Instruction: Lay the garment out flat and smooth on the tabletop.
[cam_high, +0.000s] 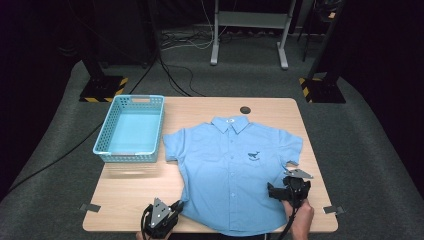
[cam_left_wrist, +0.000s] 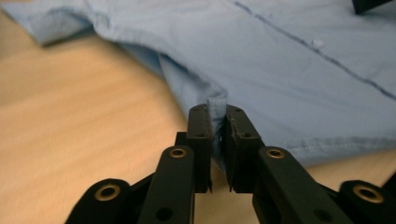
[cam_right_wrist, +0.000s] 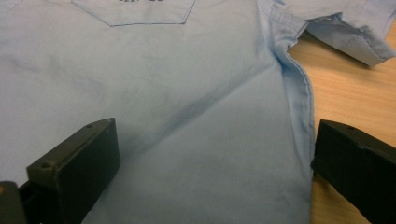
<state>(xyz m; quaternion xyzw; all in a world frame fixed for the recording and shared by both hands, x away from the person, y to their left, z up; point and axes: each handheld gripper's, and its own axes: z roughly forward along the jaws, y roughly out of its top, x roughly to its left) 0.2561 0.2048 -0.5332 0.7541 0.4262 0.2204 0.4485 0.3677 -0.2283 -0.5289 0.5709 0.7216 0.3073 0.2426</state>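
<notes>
A light blue short-sleeved shirt (cam_high: 230, 165) lies flat, front up, on the wooden table (cam_high: 130, 195), collar toward the far side. My left gripper (cam_high: 176, 207) is at the shirt's near left corner. In the left gripper view its jaws (cam_left_wrist: 217, 112) are pressed together on a pinched fold of the shirt's (cam_left_wrist: 280, 70) side edge. My right gripper (cam_high: 286, 184) hovers over the shirt's near right side. In the right gripper view it (cam_right_wrist: 212, 172) stands wide open, one jaw over the shirt (cam_right_wrist: 163, 84) and the other beyond the side seam, above the bare table (cam_right_wrist: 350, 98).
An empty turquoise basket (cam_high: 102, 135) stands at the table's far left. A small black round cap (cam_high: 245, 109) sits in the tabletop beyond the collar. The shirt's hem hangs a little over the near edge. Cables and stand legs lie on the floor behind.
</notes>
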